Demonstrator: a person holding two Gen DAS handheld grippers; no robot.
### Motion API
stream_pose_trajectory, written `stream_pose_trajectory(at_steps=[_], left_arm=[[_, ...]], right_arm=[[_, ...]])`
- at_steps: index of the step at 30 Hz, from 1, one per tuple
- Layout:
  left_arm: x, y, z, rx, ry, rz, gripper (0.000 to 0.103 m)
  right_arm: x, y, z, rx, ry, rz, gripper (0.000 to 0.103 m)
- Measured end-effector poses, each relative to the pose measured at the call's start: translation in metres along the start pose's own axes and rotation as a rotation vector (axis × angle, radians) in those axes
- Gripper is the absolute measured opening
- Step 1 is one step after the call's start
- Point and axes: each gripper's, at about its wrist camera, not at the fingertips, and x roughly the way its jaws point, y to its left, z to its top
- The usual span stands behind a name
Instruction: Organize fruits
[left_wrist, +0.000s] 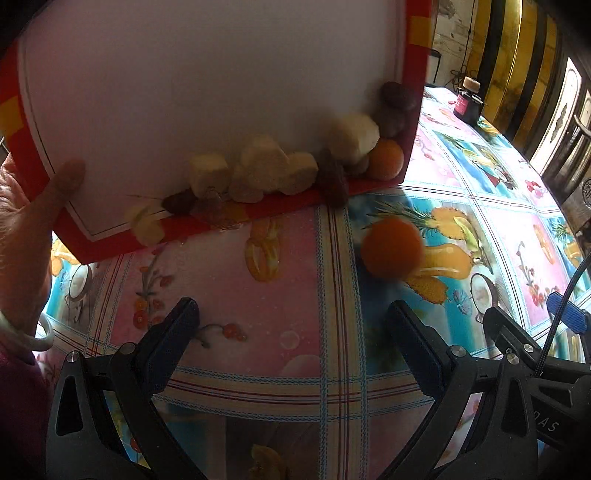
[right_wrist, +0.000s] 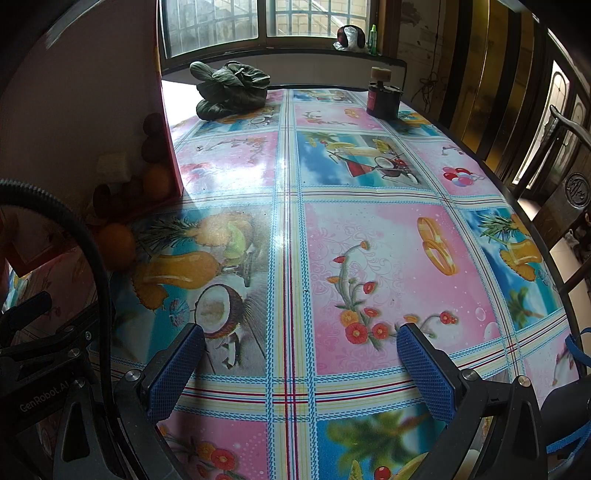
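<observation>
A bare hand (left_wrist: 22, 229) tilts a white tray with a red rim (left_wrist: 207, 74) over the table. Pale banana pieces (left_wrist: 258, 170), dark fruits (left_wrist: 397, 96) and an orange (left_wrist: 386, 158) slide along its lower edge. One orange (left_wrist: 391, 245) is blurred in the air just off the tray; it also shows in the right wrist view (right_wrist: 114, 245). My left gripper (left_wrist: 291, 325) is open and empty below the tray. My right gripper (right_wrist: 301, 354) is open and empty over the patterned tablecloth (right_wrist: 369, 258), to the right of the tray.
A dark leafy vegetable (right_wrist: 229, 88) lies at the table's far end. A dark jar with a cork lid (right_wrist: 382, 98) stands far right. A wooden chair (right_wrist: 561, 192) stands at the table's right edge. A window sill (right_wrist: 280, 51) is behind.
</observation>
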Motion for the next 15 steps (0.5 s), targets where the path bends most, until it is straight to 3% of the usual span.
stream_pose_trajectory(at_steps=[15], left_arm=[[-0.0021, 0.0012, -0.001, 0.0, 0.0, 0.0, 0.102]], right_arm=[[-0.0001, 0.0, 0.0, 0.0, 0.0, 0.0, 0.103]])
